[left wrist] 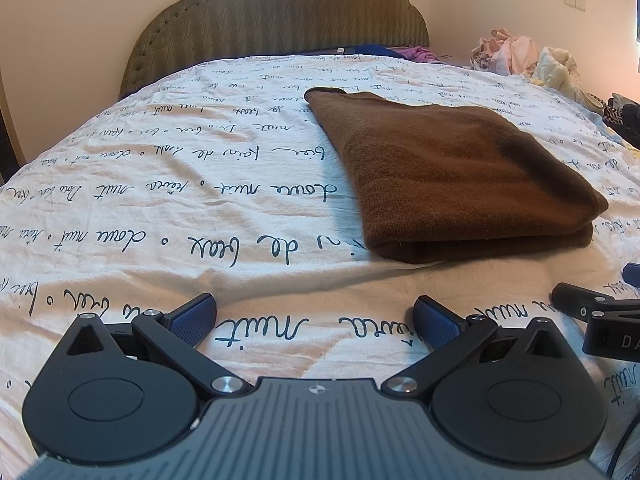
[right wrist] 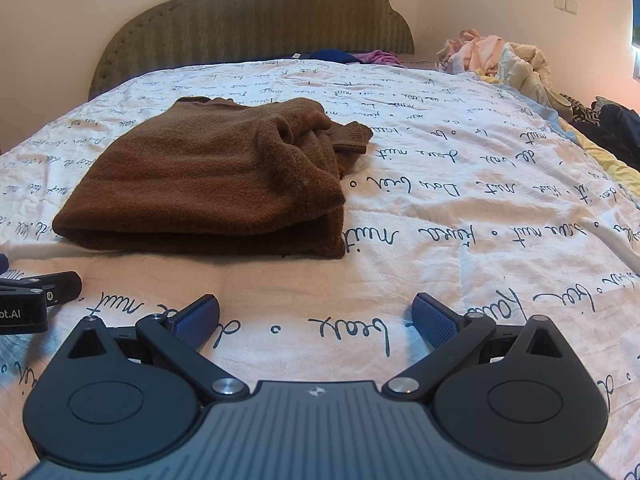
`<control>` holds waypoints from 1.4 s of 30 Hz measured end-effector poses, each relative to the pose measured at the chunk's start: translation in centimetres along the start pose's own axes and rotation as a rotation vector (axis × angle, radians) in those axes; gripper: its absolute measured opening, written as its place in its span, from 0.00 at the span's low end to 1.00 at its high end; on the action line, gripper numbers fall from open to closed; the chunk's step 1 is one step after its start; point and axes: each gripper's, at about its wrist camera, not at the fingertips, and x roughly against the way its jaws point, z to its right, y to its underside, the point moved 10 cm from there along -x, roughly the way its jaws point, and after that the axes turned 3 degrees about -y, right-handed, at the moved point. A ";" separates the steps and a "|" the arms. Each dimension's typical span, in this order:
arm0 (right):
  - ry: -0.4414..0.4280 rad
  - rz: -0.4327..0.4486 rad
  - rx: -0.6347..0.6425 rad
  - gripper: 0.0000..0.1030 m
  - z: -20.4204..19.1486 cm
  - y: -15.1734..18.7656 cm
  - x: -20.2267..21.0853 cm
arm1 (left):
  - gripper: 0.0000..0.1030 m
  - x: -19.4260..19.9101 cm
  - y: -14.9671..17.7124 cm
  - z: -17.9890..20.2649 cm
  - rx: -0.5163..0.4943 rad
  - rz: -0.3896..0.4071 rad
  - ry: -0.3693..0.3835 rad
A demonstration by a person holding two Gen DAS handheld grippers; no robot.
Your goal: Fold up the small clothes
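From the left wrist, the left gripper hung low over the bedspread, its blue pads spread wide with nothing between them. The brown sweater lay folded ahead and to the right of it, its thick folded edge facing the tool, apart from the pads. Bare quilt ran ahead and to the left as far as the headboard. The other gripper's black linkage showed just beside it on the right.

From the right wrist, the right gripper also stood wide and empty. The sweater lay ahead and to its left, a cuff sticking out at the far side. Open quilt stretched ahead and right toward a heap of clothes at the far right edge.
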 end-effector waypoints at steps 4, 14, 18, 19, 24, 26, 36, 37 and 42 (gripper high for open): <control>0.004 0.003 0.002 1.00 0.0 0.0 0.1 | 1.00 0.1 0.0 0.0 0.009 -0.002 0.008; -0.003 -0.012 0.002 1.00 -0.1 -0.1 0.3 | 1.00 0.6 -0.1 -0.1 0.038 -0.026 0.024; -0.018 -0.016 -0.004 1.00 -0.3 -0.2 0.8 | 1.00 1.0 0.0 -0.1 0.042 -0.031 0.022; -0.021 -0.016 -0.003 1.00 -0.3 -0.3 0.9 | 1.00 1.0 0.0 -0.1 0.044 -0.033 0.022; -0.020 -0.014 0.014 1.00 -0.8 -0.5 1.3 | 1.00 1.2 0.0 -0.1 0.045 -0.048 0.023; -0.019 -0.014 0.015 1.00 -0.8 -0.5 1.3 | 1.00 1.2 0.0 -0.1 0.043 -0.051 0.023; -0.013 -0.017 0.013 1.00 -0.6 -0.4 1.5 | 1.00 1.3 0.1 -0.1 0.043 -0.054 0.021; -0.013 -0.015 0.015 1.00 -0.6 -0.4 1.5 | 1.00 1.3 0.1 -0.2 0.045 -0.054 0.022; -0.007 -0.010 0.026 1.00 -0.7 -0.5 1.8 | 1.00 1.4 0.0 -0.3 0.051 -0.053 0.021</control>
